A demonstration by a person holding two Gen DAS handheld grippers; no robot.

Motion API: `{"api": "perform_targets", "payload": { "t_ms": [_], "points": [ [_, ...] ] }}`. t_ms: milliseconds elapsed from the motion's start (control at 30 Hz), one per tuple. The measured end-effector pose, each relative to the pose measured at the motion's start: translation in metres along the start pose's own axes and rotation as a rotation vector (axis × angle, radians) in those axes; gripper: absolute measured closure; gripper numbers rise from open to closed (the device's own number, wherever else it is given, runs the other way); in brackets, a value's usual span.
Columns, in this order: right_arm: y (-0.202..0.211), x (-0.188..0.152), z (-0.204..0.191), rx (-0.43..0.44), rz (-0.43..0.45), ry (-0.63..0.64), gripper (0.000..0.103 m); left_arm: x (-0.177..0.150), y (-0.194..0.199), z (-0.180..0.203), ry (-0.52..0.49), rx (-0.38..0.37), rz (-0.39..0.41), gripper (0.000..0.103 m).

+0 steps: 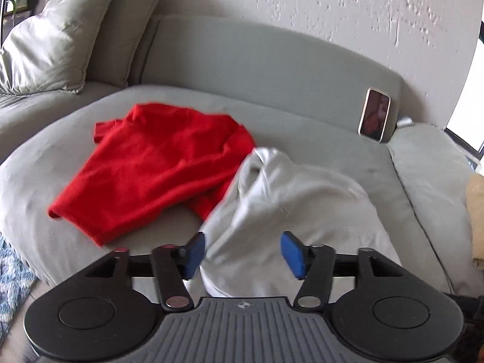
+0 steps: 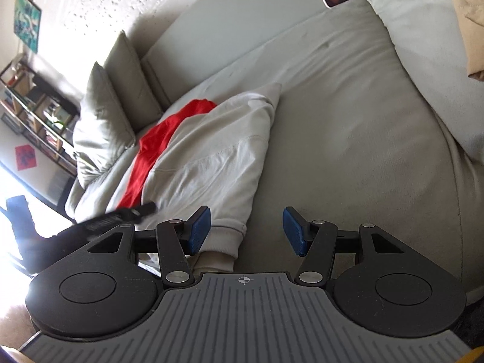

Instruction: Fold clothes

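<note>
Clothes on the grey sofa seat [image 1: 302, 127], one rumpled white sweatshirt [image 1: 290, 199] at its front edge overlapping one red shirt [image 1: 157, 163], left gripper [image 1: 243, 252] and right gripper [image 2: 246, 231] both spread apart, holding nothing

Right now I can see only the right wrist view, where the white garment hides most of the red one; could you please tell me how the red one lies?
Observer: The red garment lies spread out but rumpled on the sofa seat, with a short sleeve showing at its far end.
Operator: Thank you. Do the two garments touch?
Observer: Yes, the white garment overlaps the red one's near right edge.
Operator: Is the left tool holding anything?
Observer: No, the left tool is open, poised over the white garment's near end without gripping it.
</note>
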State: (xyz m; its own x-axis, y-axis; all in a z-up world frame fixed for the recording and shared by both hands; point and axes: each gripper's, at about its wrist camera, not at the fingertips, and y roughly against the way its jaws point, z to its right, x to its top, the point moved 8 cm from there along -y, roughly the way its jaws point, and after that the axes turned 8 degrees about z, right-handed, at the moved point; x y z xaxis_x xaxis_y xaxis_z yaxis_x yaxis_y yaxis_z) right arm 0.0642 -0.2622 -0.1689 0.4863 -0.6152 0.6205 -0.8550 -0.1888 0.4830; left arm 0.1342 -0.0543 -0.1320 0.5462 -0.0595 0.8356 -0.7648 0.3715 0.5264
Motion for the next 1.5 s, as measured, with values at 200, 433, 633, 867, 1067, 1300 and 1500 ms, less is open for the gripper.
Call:
{"api": "perform_targets", "payload": {
  "t_ms": [200, 433, 633, 867, 1067, 1300, 1500],
  "points": [
    [-0.003, 0.001, 0.0, 0.012, 0.002, -0.024, 0.043, 0.0, -0.033, -0.015, 0.077, -0.067, -0.169, 0.028],
    [-0.018, 0.009, -0.005, -0.005, 0.015, -0.023, 0.043, -0.011, -0.052, -0.005, 0.017, -0.11, -0.274, 0.03],
    [-0.047, 0.024, -0.001, -0.04, 0.023, -0.049, 0.043, -0.012, -0.064, 0.007, -0.034, -0.184, -0.314, 0.031],
    [-0.085, 0.037, 0.002, -0.059, 0.007, -0.049, 0.046, -0.012, -0.064, 0.018, -0.066, -0.195, -0.322, 0.061],
    [-0.097, 0.038, -0.014, -0.135, 0.005, 0.041, 0.095, -0.011, -0.061, 0.03, -0.102, -0.197, -0.323, 0.088],
    [-0.056, 0.057, -0.037, -0.15, 0.093, 0.141, 0.097, -0.009, -0.043, 0.07, -0.032, -0.29, -0.341, 0.09],
    [0.005, 0.081, -0.015, -0.23, 0.158, 0.133, 0.097, -0.021, -0.033, 0.102, -0.026, -0.334, -0.343, 0.09]
  ]
}}
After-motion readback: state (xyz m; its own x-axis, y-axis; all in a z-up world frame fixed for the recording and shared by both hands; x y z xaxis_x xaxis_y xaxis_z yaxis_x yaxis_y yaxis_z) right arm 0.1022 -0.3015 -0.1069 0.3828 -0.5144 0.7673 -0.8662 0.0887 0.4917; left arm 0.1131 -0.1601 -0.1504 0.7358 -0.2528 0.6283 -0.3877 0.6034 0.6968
